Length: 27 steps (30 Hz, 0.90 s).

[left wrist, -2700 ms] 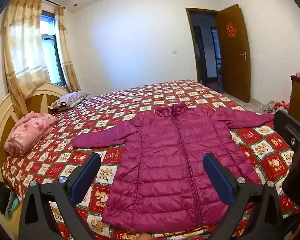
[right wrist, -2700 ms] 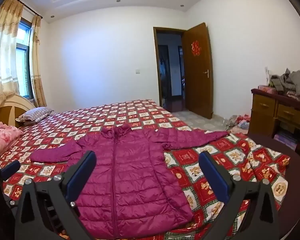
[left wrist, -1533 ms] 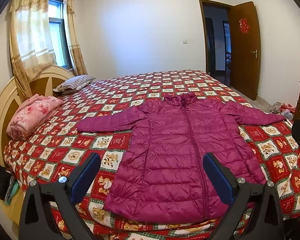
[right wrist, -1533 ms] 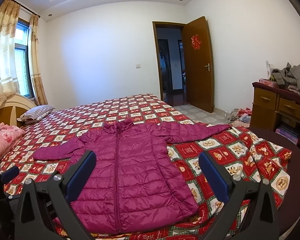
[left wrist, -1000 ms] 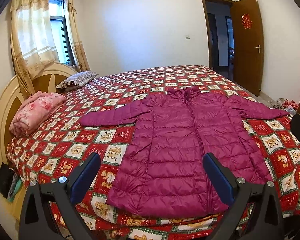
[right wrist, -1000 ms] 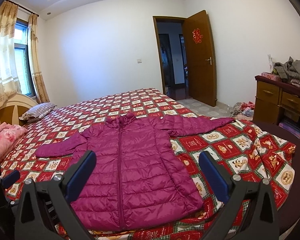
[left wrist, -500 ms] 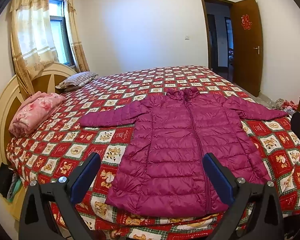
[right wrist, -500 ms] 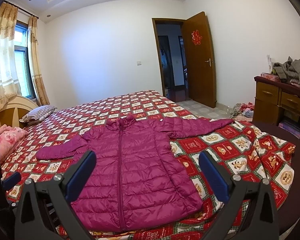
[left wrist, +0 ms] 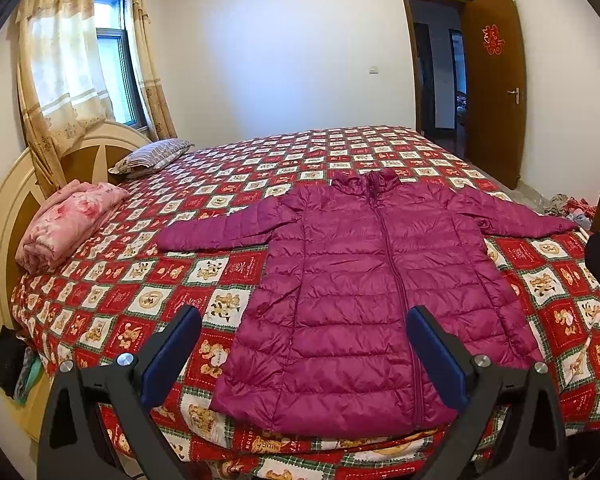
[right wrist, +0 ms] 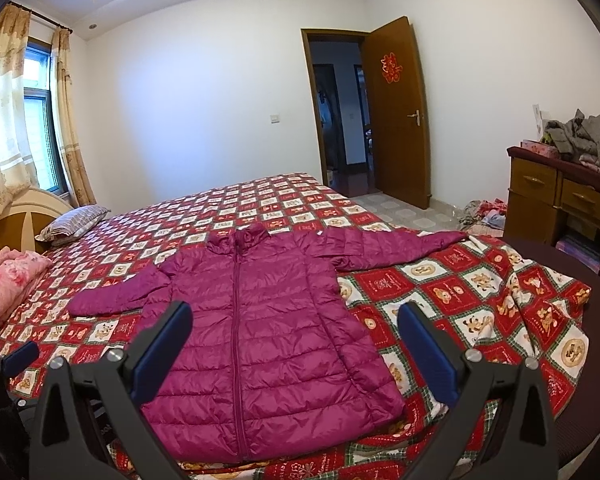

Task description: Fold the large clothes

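A magenta puffer jacket (left wrist: 364, 280) lies flat and zipped on the bed, sleeves spread to both sides, hem toward me; it also shows in the right wrist view (right wrist: 260, 332). My left gripper (left wrist: 304, 344) is open and empty, held above the hem near the bed's front edge. My right gripper (right wrist: 296, 340) is open and empty, also in front of the hem. Neither touches the jacket.
The bed has a red checked bear-print cover (left wrist: 228, 208). A folded pink blanket (left wrist: 68, 220) and a striped pillow (left wrist: 152, 156) lie by the headboard. A wooden dresser (right wrist: 560, 196) with piled clothes stands at the right. An open door (right wrist: 396, 112) is behind.
Both grippers have shifted slightly, so the jacket sits a little differently in view. The jacket has not moved. Both grippers stay open.
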Available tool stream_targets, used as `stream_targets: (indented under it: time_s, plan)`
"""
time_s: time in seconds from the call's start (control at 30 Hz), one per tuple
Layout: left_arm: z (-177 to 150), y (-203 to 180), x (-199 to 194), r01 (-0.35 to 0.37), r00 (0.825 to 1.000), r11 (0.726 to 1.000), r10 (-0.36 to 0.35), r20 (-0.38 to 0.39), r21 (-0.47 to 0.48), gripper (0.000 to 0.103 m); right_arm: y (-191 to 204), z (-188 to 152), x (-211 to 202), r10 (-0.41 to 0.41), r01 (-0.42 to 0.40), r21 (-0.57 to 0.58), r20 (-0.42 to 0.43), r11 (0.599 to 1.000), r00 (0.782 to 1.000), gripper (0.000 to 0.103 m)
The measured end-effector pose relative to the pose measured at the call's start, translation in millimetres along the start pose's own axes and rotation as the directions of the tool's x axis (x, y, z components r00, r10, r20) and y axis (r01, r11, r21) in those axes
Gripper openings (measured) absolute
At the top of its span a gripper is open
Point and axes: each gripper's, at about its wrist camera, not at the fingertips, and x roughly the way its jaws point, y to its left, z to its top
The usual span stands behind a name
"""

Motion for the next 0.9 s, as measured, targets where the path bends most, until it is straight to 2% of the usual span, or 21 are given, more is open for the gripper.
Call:
stream_targets:
  time_s: [0.43, 0.9]
  plan:
    - [6.4, -8.1, 13.9, 0.024, 0.999, 1.000, -0.024, -0.021, 0.013, 0.102, -3.7, 1.2, 8.9, -0.036, 0.037, 0.011, -0.020, 0.999, 0.999, 0.103]
    - [24.2, -10.3, 45.1, 0.032, 0.997, 0.999, -0.032, -0.069, 0.011, 0.102, -1.7, 10.0, 39.9, -0.047, 0.049, 0.022, -0.081, 0.999, 0.996, 0.103]
